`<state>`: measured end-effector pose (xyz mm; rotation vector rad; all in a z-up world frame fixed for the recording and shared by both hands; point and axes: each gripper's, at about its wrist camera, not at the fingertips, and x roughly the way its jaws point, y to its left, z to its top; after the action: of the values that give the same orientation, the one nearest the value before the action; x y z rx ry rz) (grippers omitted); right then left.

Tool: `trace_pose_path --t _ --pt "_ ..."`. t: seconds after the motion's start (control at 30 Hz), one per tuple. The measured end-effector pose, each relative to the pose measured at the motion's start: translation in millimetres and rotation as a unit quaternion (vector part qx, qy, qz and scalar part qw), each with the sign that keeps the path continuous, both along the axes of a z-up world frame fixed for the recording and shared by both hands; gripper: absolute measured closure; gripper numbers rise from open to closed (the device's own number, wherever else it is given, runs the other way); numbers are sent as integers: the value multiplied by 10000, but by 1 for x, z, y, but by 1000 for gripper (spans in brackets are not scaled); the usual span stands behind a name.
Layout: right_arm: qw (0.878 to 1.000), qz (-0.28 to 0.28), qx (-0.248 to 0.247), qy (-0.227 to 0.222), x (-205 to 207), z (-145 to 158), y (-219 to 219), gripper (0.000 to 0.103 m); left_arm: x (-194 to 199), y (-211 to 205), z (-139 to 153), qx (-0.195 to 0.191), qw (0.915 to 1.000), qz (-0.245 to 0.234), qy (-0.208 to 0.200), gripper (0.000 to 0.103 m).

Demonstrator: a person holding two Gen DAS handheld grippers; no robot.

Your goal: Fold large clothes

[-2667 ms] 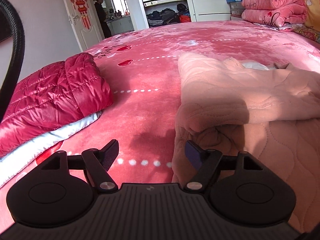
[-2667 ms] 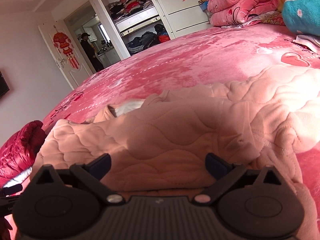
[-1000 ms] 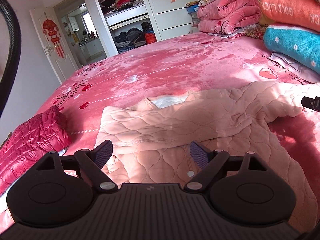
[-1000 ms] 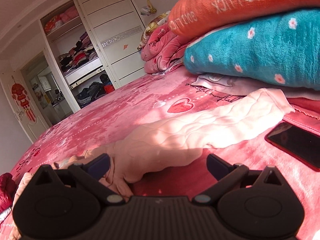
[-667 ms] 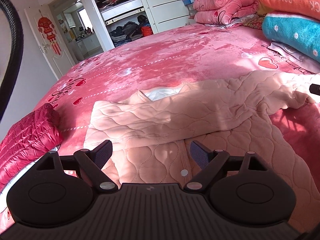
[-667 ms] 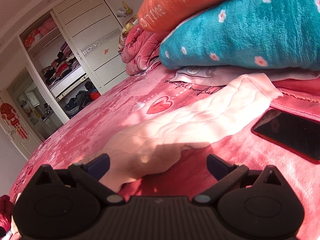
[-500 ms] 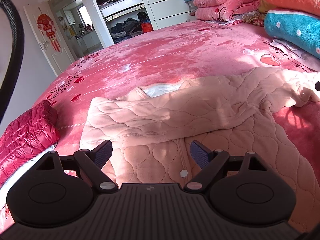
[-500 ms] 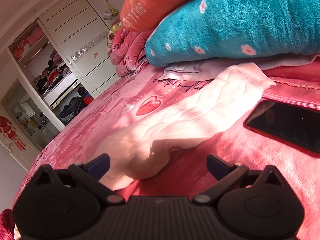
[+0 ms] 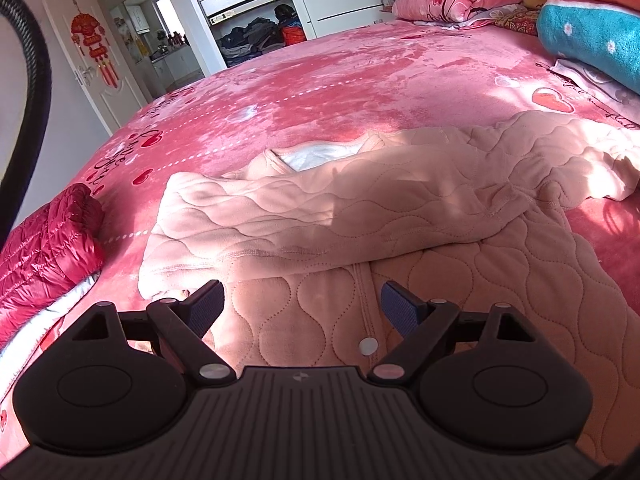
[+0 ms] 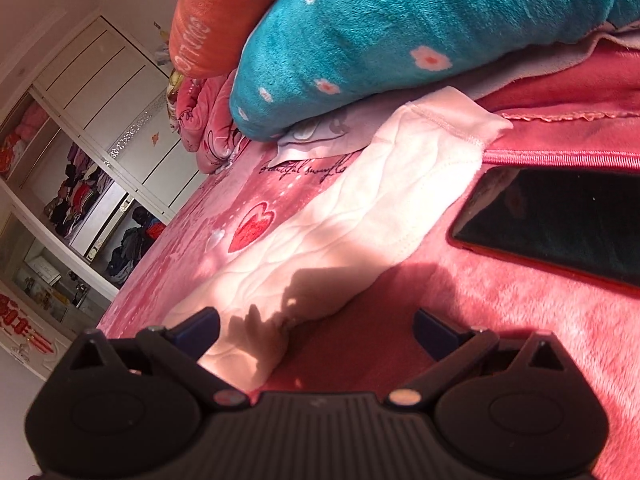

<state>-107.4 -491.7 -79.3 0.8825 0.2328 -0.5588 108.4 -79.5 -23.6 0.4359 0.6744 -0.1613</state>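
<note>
We see the bed (image 9: 360,80) under a pink plush cover, and on it the pink quilted jacket (image 9: 400,248) lies spread, one sleeve folded across its chest and the other sleeve (image 10: 360,216) stretched toward the far-right pillows. Our left gripper (image 9: 301,308) hovers level over the near button placket, jaws spread wide, grasping nothing. Our right gripper (image 10: 316,330), rolled to one side, sits low over the outstretched sleeve, likewise released, beside a dark phone (image 10: 560,220).
</note>
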Motion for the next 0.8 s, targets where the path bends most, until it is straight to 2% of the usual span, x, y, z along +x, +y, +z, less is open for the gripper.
trace_pose_path --t 0.57,0.73,0.77,0.8 --pt "9980 -405 -44 -487 27 -10 -32 0 0 24 -11 27 9994 70 344 0" --pt "9969 -620 -78 -478 34 -10 -37 1 -6 37 -9 -64 9992 56 383 0" --pt "9966 -672 -102 -455 35 -10 -37 5 -6 41 -9 -96 9992 64 386 0" --pt "9964 -735 -146 -407 36 -9 -37 18 -7 44 -8 -142 9991 75 390 0"
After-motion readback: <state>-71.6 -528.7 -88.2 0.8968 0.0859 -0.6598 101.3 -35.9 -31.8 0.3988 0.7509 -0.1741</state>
